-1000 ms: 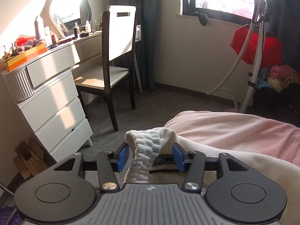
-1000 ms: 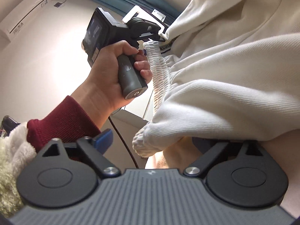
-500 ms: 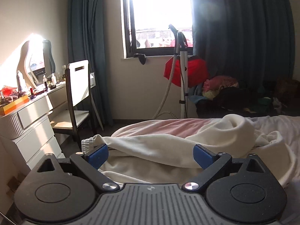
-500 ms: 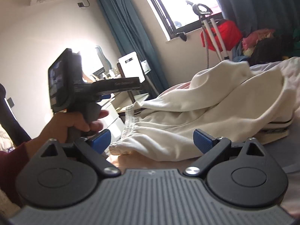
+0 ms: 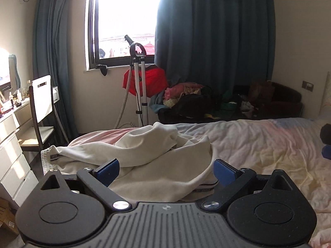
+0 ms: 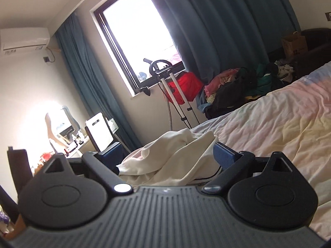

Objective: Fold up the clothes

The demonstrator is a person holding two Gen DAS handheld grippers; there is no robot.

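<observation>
A cream-white garment point(image 5: 144, 155) lies crumpled in a heap on the near left part of the bed point(image 5: 258, 144), its ribbed elastic band point(image 5: 45, 159) at the left edge. My left gripper point(image 5: 165, 171) hovers just short of the heap, jaws wide open with nothing pressed between the blue pads point(image 5: 106, 170). The right wrist view shows the same garment point(image 6: 171, 157) a little farther off. My right gripper point(image 6: 167, 154) is tilted and also stands wide open, holding nothing. A dark shape with a blue tip point(image 5: 326, 144) at the right border may be the other gripper.
A garment steamer stand point(image 5: 139, 82) with red cloth stands under the window. Beside it lies a pile of clothes point(image 5: 186, 97) on dark furniture. A white-backed chair point(image 5: 41, 97) and a white dresser point(image 5: 10, 144) line the left wall.
Both grippers let go of the garment's ribbed band and hem, opened wide and drew back and up. The garment dropped into a heap on the bed.
</observation>
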